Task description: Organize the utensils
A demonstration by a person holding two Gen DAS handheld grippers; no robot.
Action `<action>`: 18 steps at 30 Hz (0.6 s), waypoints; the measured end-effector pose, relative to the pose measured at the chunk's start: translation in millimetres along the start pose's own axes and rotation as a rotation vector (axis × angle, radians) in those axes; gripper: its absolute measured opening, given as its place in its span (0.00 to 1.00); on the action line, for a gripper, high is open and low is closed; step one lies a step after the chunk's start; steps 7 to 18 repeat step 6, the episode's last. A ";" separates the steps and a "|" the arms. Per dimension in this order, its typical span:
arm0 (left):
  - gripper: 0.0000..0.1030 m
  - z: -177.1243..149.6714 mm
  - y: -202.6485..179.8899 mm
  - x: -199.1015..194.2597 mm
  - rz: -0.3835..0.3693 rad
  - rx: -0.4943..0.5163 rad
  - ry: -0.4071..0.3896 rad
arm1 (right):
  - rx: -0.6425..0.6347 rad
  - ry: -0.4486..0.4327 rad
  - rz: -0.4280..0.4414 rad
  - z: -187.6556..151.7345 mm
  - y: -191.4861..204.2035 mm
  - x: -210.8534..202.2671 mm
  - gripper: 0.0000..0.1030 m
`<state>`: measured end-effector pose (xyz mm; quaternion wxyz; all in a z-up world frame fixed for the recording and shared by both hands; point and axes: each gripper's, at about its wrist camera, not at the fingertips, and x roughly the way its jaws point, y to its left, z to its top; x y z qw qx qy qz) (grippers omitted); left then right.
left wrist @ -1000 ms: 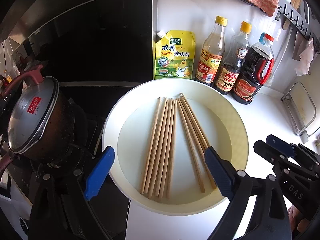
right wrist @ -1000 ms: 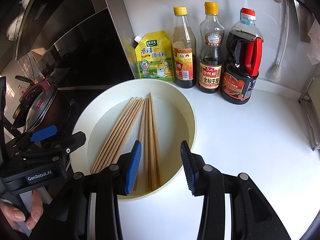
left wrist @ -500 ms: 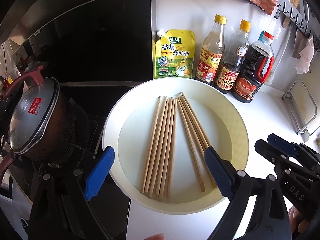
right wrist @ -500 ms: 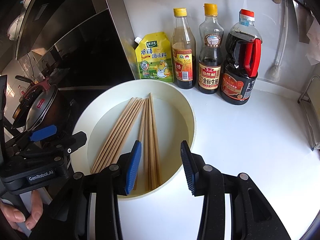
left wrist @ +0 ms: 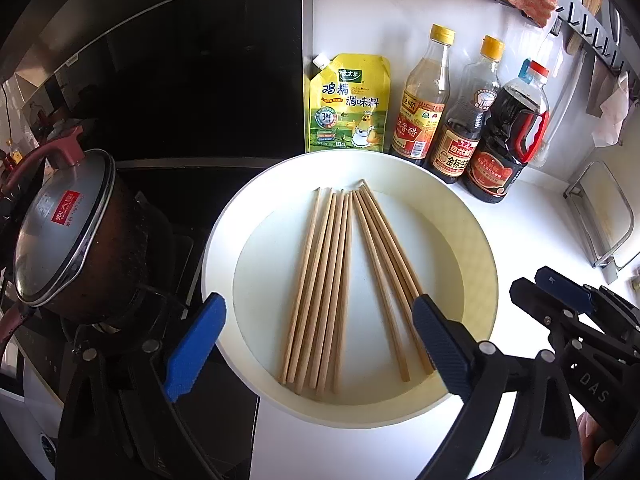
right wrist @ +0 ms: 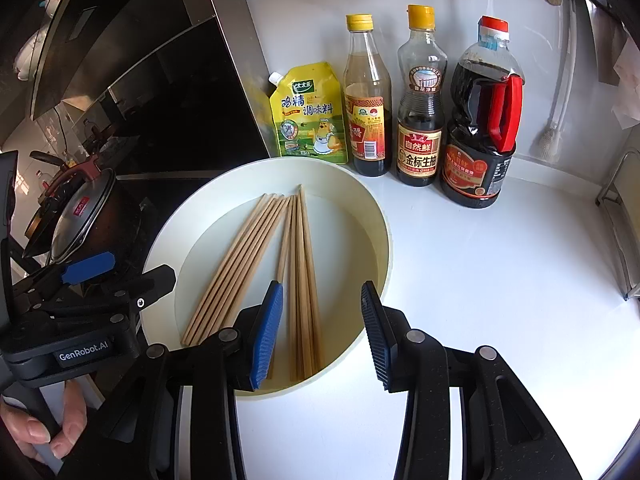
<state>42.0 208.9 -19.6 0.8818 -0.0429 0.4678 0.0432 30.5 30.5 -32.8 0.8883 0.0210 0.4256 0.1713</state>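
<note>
Several wooden chopsticks (left wrist: 332, 280) lie in a round white basin (left wrist: 476, 240) on the white counter, in a left bunch and a right bunch; they also show in the right wrist view (right wrist: 296, 272) in the basin (right wrist: 372, 216). My left gripper (left wrist: 316, 344) is open and empty, its jaws spread wide over the basin's near side. My right gripper (right wrist: 320, 332) is open and empty over the near ends of the right bunch. Each gripper shows in the other's view, the right gripper (left wrist: 568, 292) and the left gripper (right wrist: 88, 268).
A yellow seasoning pouch (left wrist: 348, 104) and three sauce bottles (left wrist: 456, 108) stand against the back wall behind the basin. A lidded pot (left wrist: 64, 224) sits on the stove at left. A wire rack (left wrist: 600, 216) stands at right.
Both grippers have barely moved; the views shift very slightly. The chopsticks and basin have not moved.
</note>
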 end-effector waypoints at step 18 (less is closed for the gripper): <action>0.91 -0.1 0.5 0.6 0.001 -0.005 0.006 | 0.000 0.000 0.000 0.0 -0.1 0.5 0.38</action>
